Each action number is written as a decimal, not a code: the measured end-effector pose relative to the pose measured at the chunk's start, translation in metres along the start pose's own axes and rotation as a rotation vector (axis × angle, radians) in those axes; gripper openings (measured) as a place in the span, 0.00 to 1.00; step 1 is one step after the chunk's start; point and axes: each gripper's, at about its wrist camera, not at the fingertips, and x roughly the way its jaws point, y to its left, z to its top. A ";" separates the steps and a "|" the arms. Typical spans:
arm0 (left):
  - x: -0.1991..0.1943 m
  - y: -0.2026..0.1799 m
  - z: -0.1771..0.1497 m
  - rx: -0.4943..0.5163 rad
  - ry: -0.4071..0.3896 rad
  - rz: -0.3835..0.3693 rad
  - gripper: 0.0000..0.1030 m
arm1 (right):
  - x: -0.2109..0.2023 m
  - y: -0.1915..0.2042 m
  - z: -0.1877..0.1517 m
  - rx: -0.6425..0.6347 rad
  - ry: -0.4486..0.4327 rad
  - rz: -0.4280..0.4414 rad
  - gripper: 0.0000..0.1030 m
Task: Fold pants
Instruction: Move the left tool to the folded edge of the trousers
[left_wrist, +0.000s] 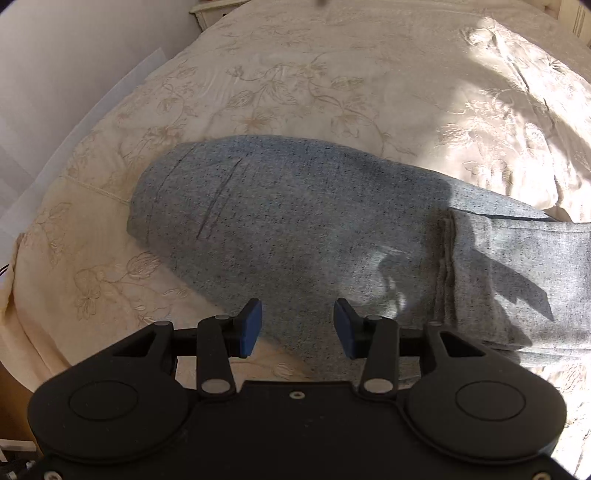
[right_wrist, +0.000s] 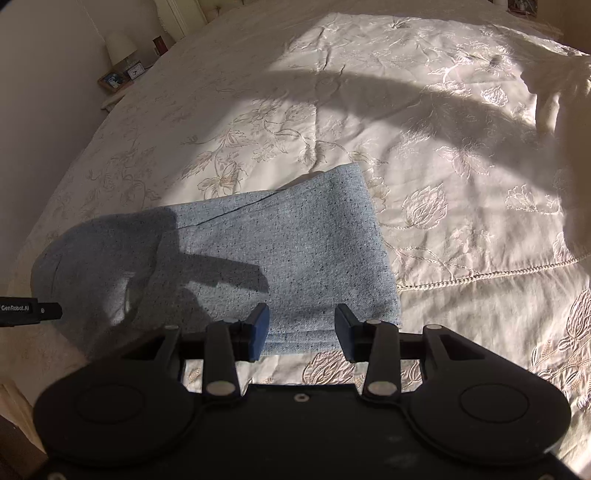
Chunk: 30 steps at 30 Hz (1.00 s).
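Note:
Grey flecked pants (left_wrist: 303, 221) lie folded lengthwise on a cream embroidered bedspread (left_wrist: 295, 81). In the left wrist view the waist end is at the left and a folded-over leg layer (left_wrist: 517, 273) lies at the right. My left gripper (left_wrist: 297, 325) is open and empty, just above the pants' near edge. In the right wrist view the pants (right_wrist: 280, 251) end in a straight fold edge at the right. My right gripper (right_wrist: 301, 328) is open and empty over the near edge of that end. The tip of the left gripper (right_wrist: 29, 314) shows at the far left.
The bedspread (right_wrist: 443, 147) stretches far beyond the pants, with strong sunlight and shadows on it. A nightstand with a lamp (right_wrist: 120, 46), a clock and a photo stands at the back left. The bed's left edge (left_wrist: 22, 258) drops to the floor.

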 end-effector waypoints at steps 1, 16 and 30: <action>0.003 0.008 0.001 -0.013 0.004 0.005 0.51 | 0.000 0.003 -0.002 0.005 0.007 0.011 0.41; 0.068 0.122 0.058 -0.016 -0.002 -0.016 0.51 | 0.025 0.110 -0.008 0.030 0.025 -0.035 0.41; 0.157 0.154 0.080 0.120 0.019 0.007 0.68 | 0.062 0.225 -0.003 0.001 0.056 -0.047 0.41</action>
